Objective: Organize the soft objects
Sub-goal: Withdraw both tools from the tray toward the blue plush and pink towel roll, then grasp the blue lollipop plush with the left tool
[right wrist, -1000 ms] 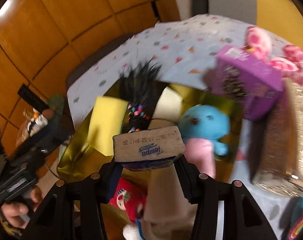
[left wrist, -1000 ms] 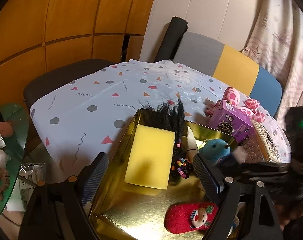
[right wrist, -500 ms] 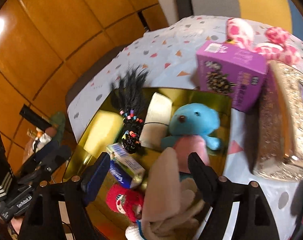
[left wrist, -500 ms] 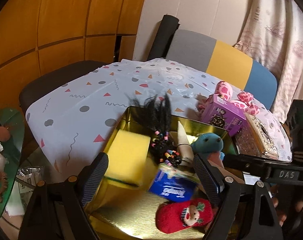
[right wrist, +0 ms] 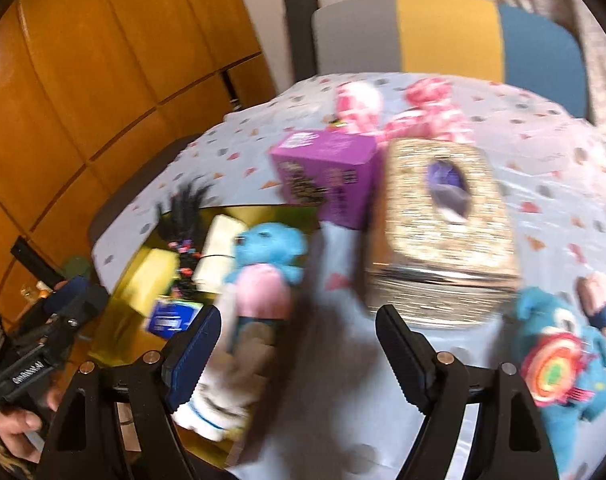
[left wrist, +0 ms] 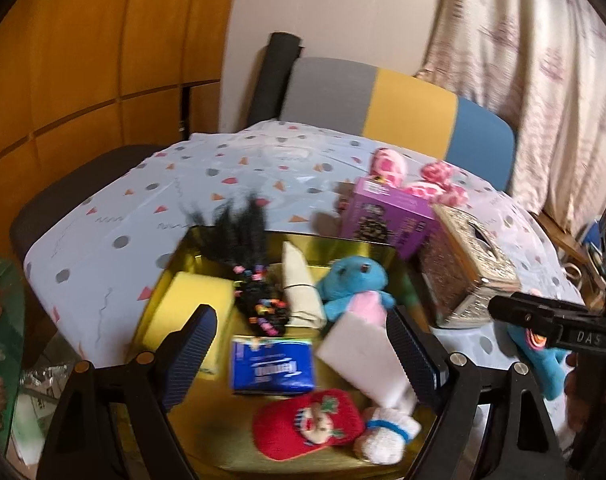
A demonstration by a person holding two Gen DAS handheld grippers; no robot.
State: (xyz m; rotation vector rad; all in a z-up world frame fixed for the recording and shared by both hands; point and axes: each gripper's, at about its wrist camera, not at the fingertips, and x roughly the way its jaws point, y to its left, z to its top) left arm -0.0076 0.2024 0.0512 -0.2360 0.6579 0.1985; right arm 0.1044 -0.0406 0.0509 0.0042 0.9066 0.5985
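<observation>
Wood-panelled walls, a curtain and a grey, yellow and blue chair back surround a worktop [left wrist: 115, 216] under a cloth printed with triangles and dots.

Left wrist view: a gold tray [left wrist: 343, 245] lies at the near edge and holds the soft objects. These are a yellow sponge [left wrist: 179, 312], a black wig with coloured beads [left wrist: 251, 272], a cream cloth roll [left wrist: 299, 292], a blue teddy in pink [left wrist: 355, 280], a blue tissue pack [left wrist: 271, 366] lying flat, a white pad [left wrist: 363, 356], a red Christmas sock [left wrist: 307, 424] and a white sock [left wrist: 387, 436]. Beyond the tray stand a purple box [left wrist: 387, 220], a glittery tissue box [left wrist: 467, 268] and a pink spotted plush [left wrist: 391, 164]. The left claw [left wrist: 301, 360] hangs above the tray, jaws apart and empty. The other claw's black body crosses the right edge.

Right wrist view: blurred. It alone shows in full a blue plush with a rainbow disc [right wrist: 559, 364], on the cloth right of the glittery box and outside the tray. The right claw [right wrist: 299, 356] points down at the strip of cloth between tray and glittery box; its jaws have just been opening and hold nothing. A hand [right wrist: 15, 432] at lower left grips the left claw's handle.
</observation>
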